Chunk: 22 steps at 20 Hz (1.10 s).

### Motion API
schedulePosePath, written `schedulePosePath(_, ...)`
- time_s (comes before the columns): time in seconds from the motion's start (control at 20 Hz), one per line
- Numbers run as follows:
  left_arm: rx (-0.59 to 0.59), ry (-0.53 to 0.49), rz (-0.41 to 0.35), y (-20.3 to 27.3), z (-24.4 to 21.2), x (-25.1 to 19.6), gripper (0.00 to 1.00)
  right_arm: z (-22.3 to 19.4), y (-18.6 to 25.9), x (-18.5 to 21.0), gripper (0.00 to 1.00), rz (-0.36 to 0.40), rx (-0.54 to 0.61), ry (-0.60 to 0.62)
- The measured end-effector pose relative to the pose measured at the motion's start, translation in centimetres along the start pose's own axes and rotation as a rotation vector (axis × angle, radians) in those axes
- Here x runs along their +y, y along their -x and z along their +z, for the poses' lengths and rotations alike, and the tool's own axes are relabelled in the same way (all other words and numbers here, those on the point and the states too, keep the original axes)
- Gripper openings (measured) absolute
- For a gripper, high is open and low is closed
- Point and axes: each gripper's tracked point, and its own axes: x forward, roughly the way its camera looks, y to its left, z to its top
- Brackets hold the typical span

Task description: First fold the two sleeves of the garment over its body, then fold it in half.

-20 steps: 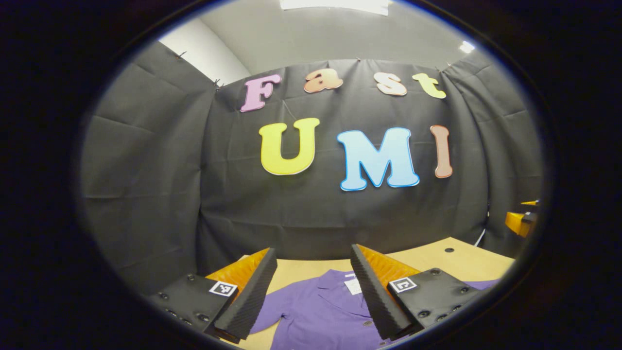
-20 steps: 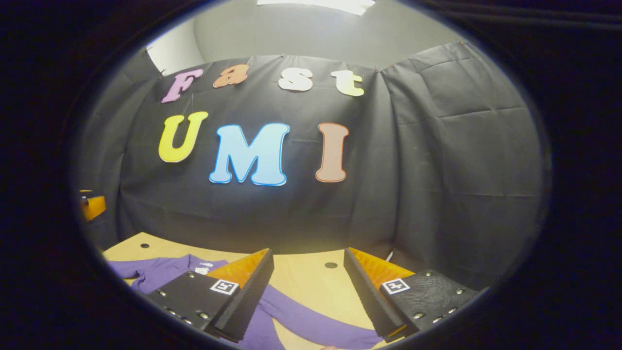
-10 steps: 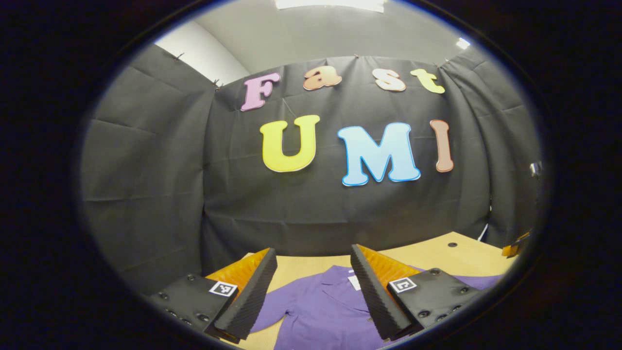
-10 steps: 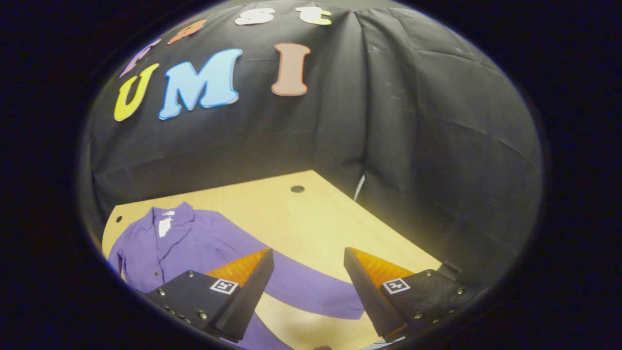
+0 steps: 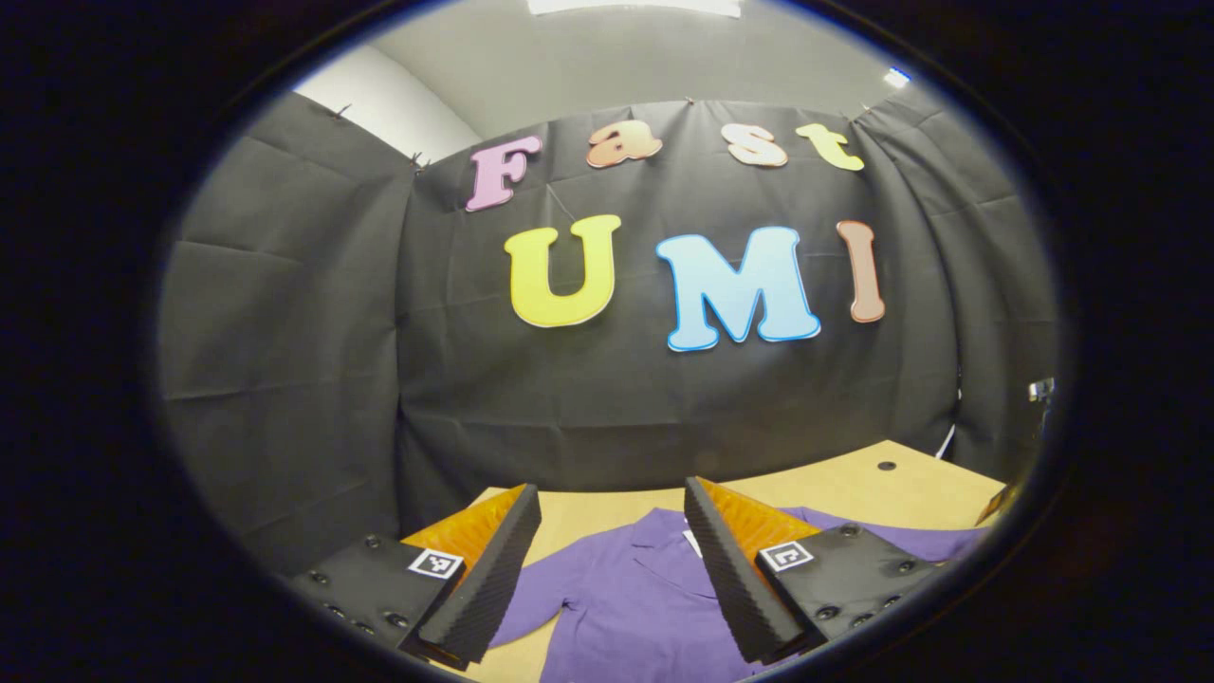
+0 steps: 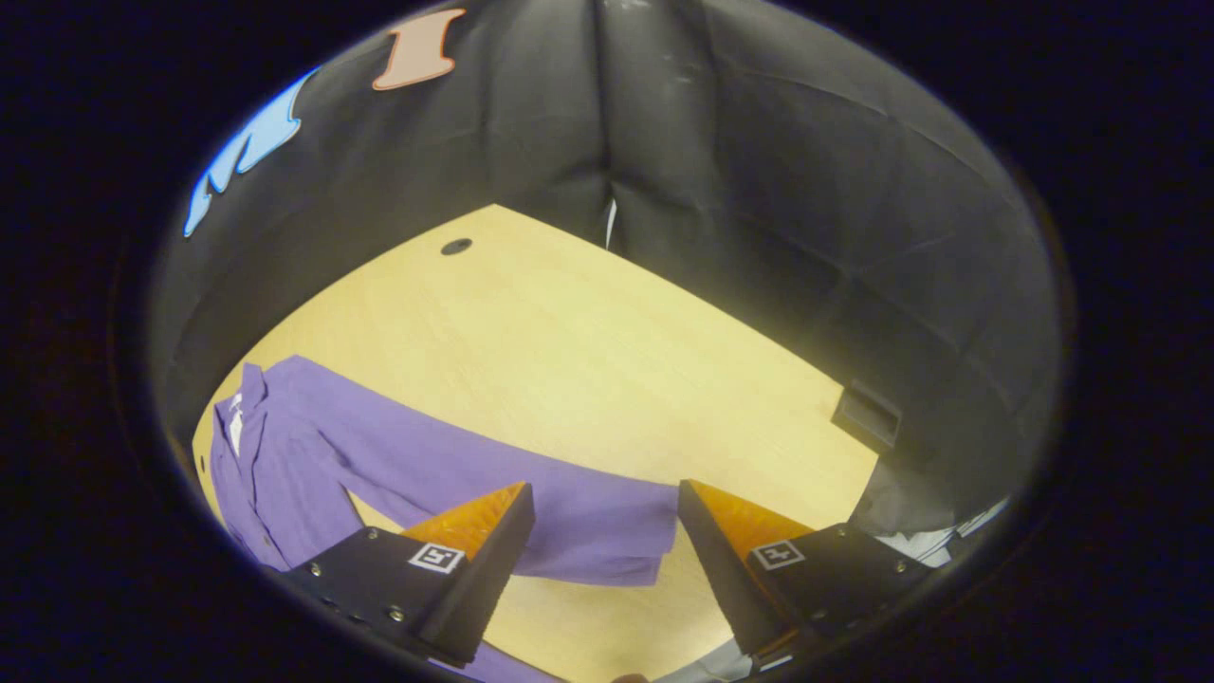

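A purple button-front shirt lies flat on the light wooden table, its collar toward the back wall. My left gripper hangs open above the shirt's collar and chest, holding nothing. In the right gripper view the shirt's body lies at the left and one long sleeve stretches out across the table. My right gripper is open above the cuff end of that sleeve, with the cuff edge between its fingers and nothing gripped.
Black cloth walls close the table at the back and right. A round cable hole sits near the table's far corner, and a dark bracket at its right edge. Bare tabletop extends beyond the sleeve.
My right gripper has tilted down and swung right, from facing the back wall to looking down on the outstretched sleeve's cuff. The left gripper has dipped only slightly.
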Motion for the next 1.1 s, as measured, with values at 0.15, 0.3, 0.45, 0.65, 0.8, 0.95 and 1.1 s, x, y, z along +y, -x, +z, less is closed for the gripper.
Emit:
schedulePosePath(0.15,0.006,0.003,-0.010,-0.4,-0.2,-0.4,1.00,-1.0,-0.6,0.0,0.94,-0.025,0.076,-0.033)
schedulePosePath(0.3,0.008,0.001,-0.020,-0.7,-0.6,-0.6,1.00,-2.2,-1.0,0.4,0.94,-0.026,0.130,-0.100)
schedulePosePath(0.45,0.016,0.011,-0.021,-0.7,-1.2,-0.5,1.00,-2.9,-1.1,0.5,0.96,-0.042,0.149,-0.119)
schedulePosePath(0.65,0.020,0.028,-0.005,-0.8,-1.8,0.2,0.98,-3.1,-1.6,0.9,0.96,-0.041,0.160,-0.093)
schedulePosePath(0.8,0.017,0.036,0.005,-0.4,-2.0,0.9,1.00,-2.9,-1.8,1.0,0.71,-0.024,0.159,-0.110)
schedulePosePath(0.95,0.008,0.037,0.014,-0.2,-1.9,1.7,1.00,-2.5,-1.8,1.8,0.18,0.014,0.160,-0.165)
schedulePosePath(1.1,0.001,0.033,0.020,0.1,-1.8,2.3,1.00,-2.1,-1.8,2.1,0.06,0.066,0.140,-0.190)
